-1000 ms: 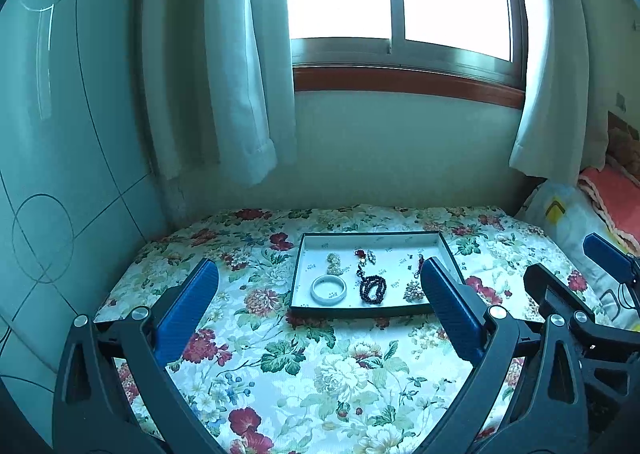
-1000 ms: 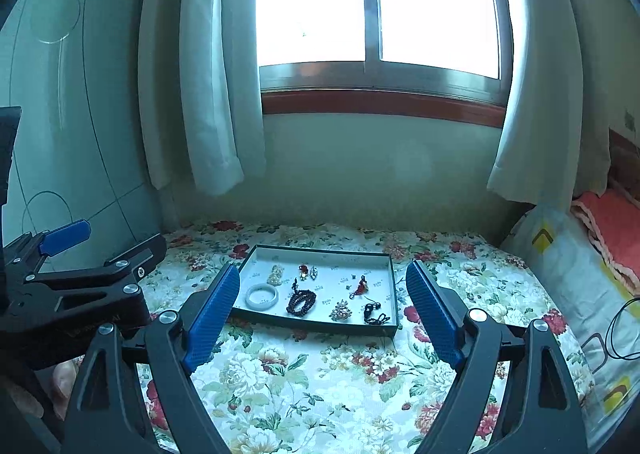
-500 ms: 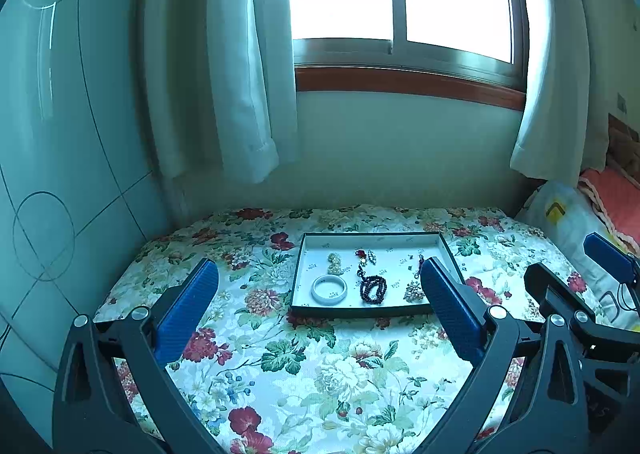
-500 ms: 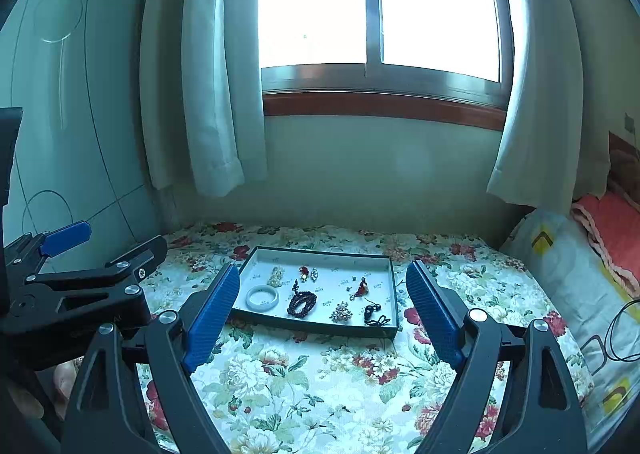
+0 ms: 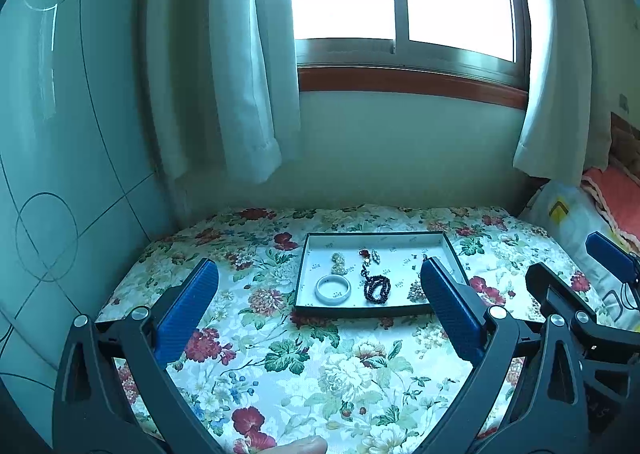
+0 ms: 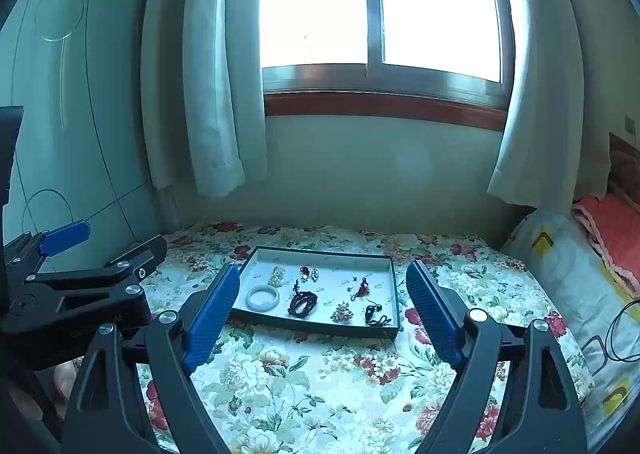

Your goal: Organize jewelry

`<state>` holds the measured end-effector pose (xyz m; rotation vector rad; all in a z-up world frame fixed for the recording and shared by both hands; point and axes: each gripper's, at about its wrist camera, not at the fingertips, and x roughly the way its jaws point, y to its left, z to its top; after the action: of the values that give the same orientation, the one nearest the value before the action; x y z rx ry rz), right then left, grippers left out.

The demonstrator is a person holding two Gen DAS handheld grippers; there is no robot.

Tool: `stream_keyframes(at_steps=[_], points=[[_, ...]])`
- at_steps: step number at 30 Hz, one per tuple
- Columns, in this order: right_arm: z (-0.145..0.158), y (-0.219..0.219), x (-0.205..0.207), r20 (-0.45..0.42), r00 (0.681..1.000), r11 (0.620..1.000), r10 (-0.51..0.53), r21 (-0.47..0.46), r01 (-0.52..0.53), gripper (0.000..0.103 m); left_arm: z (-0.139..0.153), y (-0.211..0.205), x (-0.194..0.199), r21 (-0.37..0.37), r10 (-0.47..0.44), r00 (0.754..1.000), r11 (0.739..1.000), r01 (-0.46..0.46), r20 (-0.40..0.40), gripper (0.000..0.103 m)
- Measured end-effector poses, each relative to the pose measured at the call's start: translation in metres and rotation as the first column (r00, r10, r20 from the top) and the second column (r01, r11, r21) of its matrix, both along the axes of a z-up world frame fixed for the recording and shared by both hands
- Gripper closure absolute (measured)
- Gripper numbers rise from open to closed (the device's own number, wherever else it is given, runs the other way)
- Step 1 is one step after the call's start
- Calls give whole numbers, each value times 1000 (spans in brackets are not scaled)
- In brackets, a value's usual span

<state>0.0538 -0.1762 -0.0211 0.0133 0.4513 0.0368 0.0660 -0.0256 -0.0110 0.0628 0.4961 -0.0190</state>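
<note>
A dark-rimmed white tray (image 5: 400,235) (image 6: 320,324) lies on the flowered bedspread. In it are a pale jade bangle (image 5: 333,288) (image 6: 262,297), a dark bead bracelet (image 5: 377,288) (image 6: 302,303), a pearl cluster (image 5: 338,262) (image 6: 276,276), a gold brooch (image 6: 342,311), a red tassel charm (image 6: 363,288) and a black cord piece (image 6: 375,314). My left gripper (image 5: 320,274) is open and empty, held back from the tray. My right gripper (image 6: 322,278) is open and empty, also short of the tray.
The bed (image 5: 320,366) meets a green wall under a window with white curtains (image 5: 244,93). A glossy cabinet (image 5: 60,153) stands at the left. Pillows (image 6: 568,274) lie at the right. Each gripper shows at the edge of the other's view.
Both views have shifted very slightly; the tray and jewelry have not moved and both grippers stay open.
</note>
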Motion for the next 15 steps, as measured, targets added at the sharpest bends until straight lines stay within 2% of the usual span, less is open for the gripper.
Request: stream_keyframes(at_steps=[15], points=[[1,2,0,-1,1000,1000,3,0,-3,19,-2,5,-1,-12,-3,1000,1000,3,-3,2]])
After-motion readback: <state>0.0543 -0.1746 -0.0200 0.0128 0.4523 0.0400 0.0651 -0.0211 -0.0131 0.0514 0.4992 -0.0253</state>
